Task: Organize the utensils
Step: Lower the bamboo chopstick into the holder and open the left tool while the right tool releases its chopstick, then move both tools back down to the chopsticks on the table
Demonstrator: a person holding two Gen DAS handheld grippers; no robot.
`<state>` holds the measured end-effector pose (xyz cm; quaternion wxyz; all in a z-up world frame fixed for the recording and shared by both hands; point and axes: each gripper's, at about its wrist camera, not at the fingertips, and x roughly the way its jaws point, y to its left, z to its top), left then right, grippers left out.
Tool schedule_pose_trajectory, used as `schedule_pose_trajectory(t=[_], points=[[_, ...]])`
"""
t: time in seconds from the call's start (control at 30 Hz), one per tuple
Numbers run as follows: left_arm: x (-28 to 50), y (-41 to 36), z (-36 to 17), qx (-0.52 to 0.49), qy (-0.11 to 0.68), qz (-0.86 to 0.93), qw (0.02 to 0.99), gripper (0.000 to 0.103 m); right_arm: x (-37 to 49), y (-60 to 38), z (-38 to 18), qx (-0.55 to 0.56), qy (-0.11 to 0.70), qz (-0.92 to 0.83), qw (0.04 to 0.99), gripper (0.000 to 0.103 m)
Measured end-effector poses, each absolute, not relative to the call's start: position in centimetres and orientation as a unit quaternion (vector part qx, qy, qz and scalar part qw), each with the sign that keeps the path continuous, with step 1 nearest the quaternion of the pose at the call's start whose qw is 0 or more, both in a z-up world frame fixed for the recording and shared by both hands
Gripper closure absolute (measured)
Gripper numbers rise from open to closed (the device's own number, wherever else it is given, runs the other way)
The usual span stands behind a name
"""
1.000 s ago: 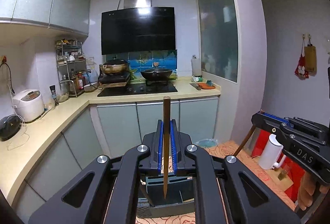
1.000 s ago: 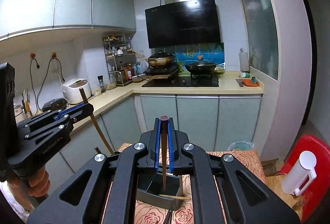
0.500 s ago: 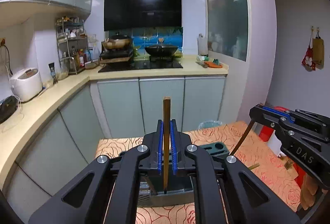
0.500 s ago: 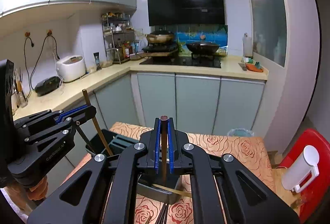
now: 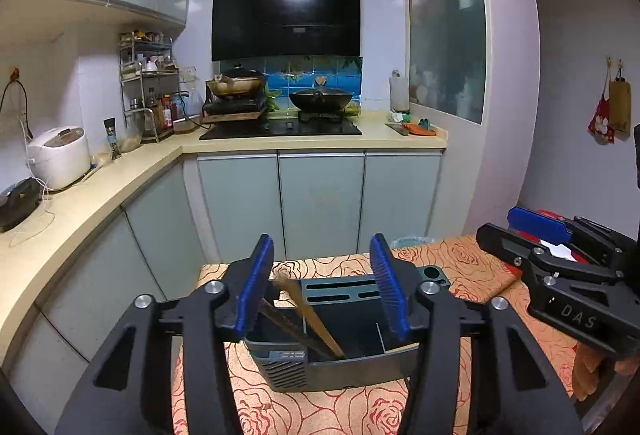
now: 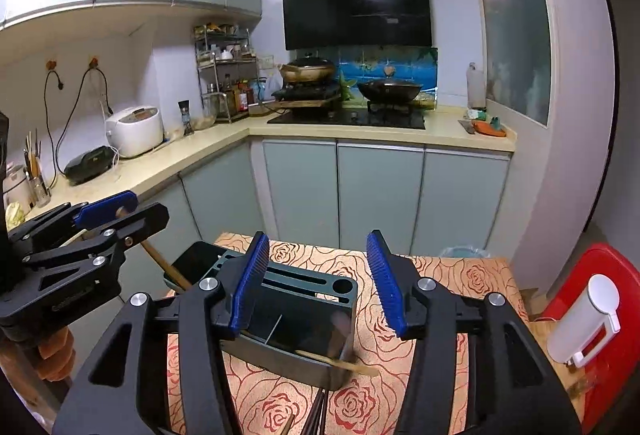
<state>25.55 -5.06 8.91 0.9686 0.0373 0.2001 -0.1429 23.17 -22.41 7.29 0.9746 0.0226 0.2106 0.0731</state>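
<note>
A dark teal utensil holder (image 5: pixel 352 339) (image 6: pixel 296 327) stands on the rose-patterned tablecloth. My left gripper (image 5: pixel 320 283) is open above it; brown chopsticks (image 5: pixel 312 319) lean inside the holder below the blue pads. My right gripper (image 6: pixel 316 279) is open above the holder too. A pale chopstick (image 6: pixel 340 363) lies across the holder's near rim. Dark chopstick ends (image 6: pixel 316 411) lie on the cloth at the bottom edge. In the right wrist view a chopstick (image 6: pixel 164 263) slants down below the left gripper's fingers.
The small table (image 5: pixel 472 267) with the floral cloth stands before grey-green kitchen cabinets (image 5: pixel 320 203). A red stool (image 6: pixel 592 299) with a white bottle (image 6: pixel 588 319) is at the right. The counter holds a rice cooker (image 5: pixel 60 155) and a stove with pans (image 5: pixel 280 103).
Both grippers have opened and let go of their chopsticks, which have dropped into the holder. Both grippers have moved lower and closer to the holder.
</note>
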Motion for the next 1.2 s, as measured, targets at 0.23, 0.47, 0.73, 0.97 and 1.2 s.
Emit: schedule_pose_trajectory(t=[0.23,0.47,0.73,0.97,1.2], points=[[23.4,-4.3,10.0,0.033,0.18,-0.144,0.973,0.036,21.7,-22.8,8.2,0.023,0.203,0.074,0.976,0.053],[20.6,-3.3,9.8,0.034,0.174,-0.141,0.974,0.029,19.1,-23.2,8.7,0.023,0.193,0.073,0.978,0.053],[17.1,-2.3,7.3,0.046,0.183,-0.138,0.972,0.027,15.5,-23.7,7.3,0.027,0.193,0.074,0.978,0.053],[14.2,-1.2,4.0,0.047,0.204,-0.132,0.969,0.025,12.6,-24.1,3.8,0.027,0.217,0.067,0.973,0.052],[11.2,-0.7,0.6,0.054,0.226,-0.129,0.964,0.023,9.8,-23.7,1.3,0.019,0.221,0.055,0.974,0.05]])
